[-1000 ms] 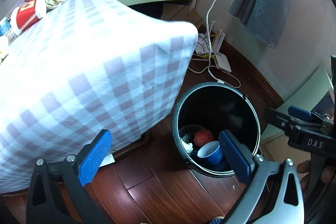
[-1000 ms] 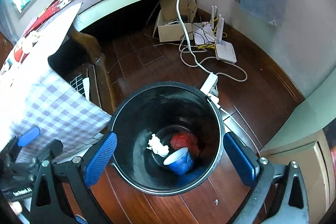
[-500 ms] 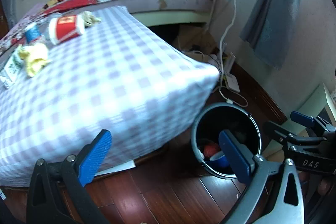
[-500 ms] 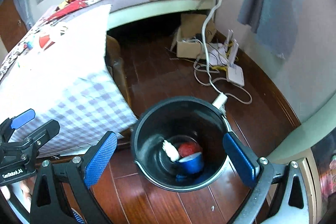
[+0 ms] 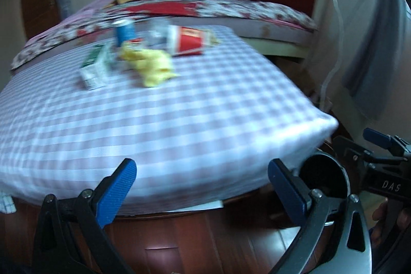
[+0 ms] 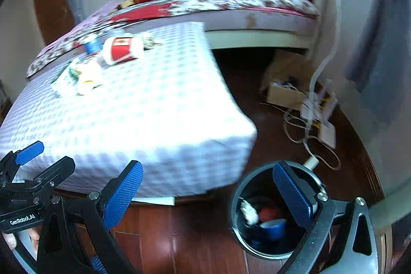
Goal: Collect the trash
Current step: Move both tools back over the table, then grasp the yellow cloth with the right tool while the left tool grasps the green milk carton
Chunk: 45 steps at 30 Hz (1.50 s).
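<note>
Lifted away from the black round trash bin (image 6: 267, 209), the empty, wide-open left gripper (image 5: 201, 186) and right gripper (image 6: 208, 193) now face the checked-cloth surface (image 5: 179, 120), where a red paper cup (image 5: 188, 41) and crumpled yellow wrapper (image 5: 151, 66) await collection.

Both views have swung up from the bin (image 6: 267, 209) toward the table (image 5: 179, 120). The bin, centred a second ago, now sits low at the right edge of each view. The red cup (image 5: 188, 41), yellow wrapper (image 5: 151, 66) and small carton (image 5: 93, 71) come into fuller view.
</note>
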Motion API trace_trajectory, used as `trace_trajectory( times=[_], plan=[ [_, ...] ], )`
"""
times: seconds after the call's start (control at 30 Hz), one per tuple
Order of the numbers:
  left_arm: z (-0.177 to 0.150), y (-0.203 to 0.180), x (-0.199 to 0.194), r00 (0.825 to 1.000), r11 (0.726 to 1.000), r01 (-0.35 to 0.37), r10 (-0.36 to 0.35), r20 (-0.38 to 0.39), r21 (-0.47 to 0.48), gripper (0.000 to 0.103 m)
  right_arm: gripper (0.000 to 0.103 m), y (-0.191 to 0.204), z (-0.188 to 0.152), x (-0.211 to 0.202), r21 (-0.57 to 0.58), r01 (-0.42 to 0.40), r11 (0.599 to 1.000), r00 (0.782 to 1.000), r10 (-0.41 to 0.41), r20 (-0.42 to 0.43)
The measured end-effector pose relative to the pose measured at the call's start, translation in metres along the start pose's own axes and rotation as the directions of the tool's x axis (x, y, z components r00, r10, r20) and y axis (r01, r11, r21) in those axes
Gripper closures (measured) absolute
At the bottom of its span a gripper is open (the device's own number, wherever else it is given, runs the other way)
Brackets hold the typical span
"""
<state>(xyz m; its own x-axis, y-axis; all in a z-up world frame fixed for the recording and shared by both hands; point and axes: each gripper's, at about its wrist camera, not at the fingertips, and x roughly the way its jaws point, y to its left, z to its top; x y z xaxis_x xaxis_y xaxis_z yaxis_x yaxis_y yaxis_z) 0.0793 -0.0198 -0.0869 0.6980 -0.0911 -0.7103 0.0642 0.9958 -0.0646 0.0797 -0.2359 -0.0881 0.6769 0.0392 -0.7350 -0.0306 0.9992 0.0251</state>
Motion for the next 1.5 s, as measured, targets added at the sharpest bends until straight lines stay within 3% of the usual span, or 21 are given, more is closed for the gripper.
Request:
trace_trajectory(
  times=[0.37, 0.63, 0.77, 0.87, 0.9, 0.97, 1.0, 1.17, 1.3, 1.5],
  plan=[
    [0.02, 0.084, 0.0, 0.988, 0.984, -0.144, 0.148, 0.034, -0.1, 0.001, 0.001, 0.094, 0.043, 0.026, -0.126, -0.099, 0.987, 0.993, 0.106, 0.048],
    [0.041, 0.133, 0.024, 0.98, 0.969, -0.186, 0.196, 0.045, -0.163, 0.001, 0.001, 0.157, 0.074, 0.051, -0.247, -0.113, 0.962, 0.983, 0.145, 0.113],
    [0.056, 0.145, 0.041, 0.978, 0.968, -0.191, 0.202, 0.053, -0.16, 0.003, 0.001, 0.181, 0.097, 0.082, -0.268, -0.148, 0.952, 0.986, 0.164, 0.041],
    [0.069, 0.154, 0.057, 0.98, 0.969, -0.182, 0.192, 0.047, -0.167, 0.012, 0.002, 0.19, 0.111, 0.103, -0.261, -0.187, 0.947, 0.981, 0.194, 0.001],
    [0.073, 0.156, 0.064, 0.982, 0.97, -0.177, 0.187, 0.041, -0.169, 0.016, 0.003, 0.193, 0.116, 0.112, -0.255, -0.192, 0.948, 0.98, 0.197, -0.006],
    [0.08, 0.159, 0.075, 0.983, 0.971, -0.176, 0.183, 0.03, -0.163, 0.021, 0.025, 0.197, 0.122, 0.127, -0.244, -0.213, 0.946, 0.977, 0.212, -0.029],
    [0.083, 0.159, 0.081, 0.983, 0.972, -0.176, 0.182, 0.028, -0.159, 0.022, 0.029, 0.198, 0.125, 0.136, -0.235, -0.229, 0.945, 0.973, 0.223, -0.051],
    [0.097, 0.161, 0.101, 0.985, 0.974, -0.166, 0.172, 0.026, -0.155, 0.022, 0.031, 0.208, 0.13, 0.163, -0.242, -0.27, 0.932, 0.962, 0.251, -0.108],
    [0.105, 0.164, 0.114, 0.987, 0.975, -0.157, 0.16, 0.007, -0.157, 0.03, 0.034, 0.218, 0.131, 0.178, -0.26, -0.285, 0.923, 0.957, 0.258, -0.135],
    [0.108, 0.172, 0.129, 0.99, 0.975, -0.141, 0.137, -0.036, -0.171, 0.061, 0.054, 0.224, 0.135, 0.183, -0.253, -0.306, 0.918, 0.95, 0.279, -0.139]
  ],
)
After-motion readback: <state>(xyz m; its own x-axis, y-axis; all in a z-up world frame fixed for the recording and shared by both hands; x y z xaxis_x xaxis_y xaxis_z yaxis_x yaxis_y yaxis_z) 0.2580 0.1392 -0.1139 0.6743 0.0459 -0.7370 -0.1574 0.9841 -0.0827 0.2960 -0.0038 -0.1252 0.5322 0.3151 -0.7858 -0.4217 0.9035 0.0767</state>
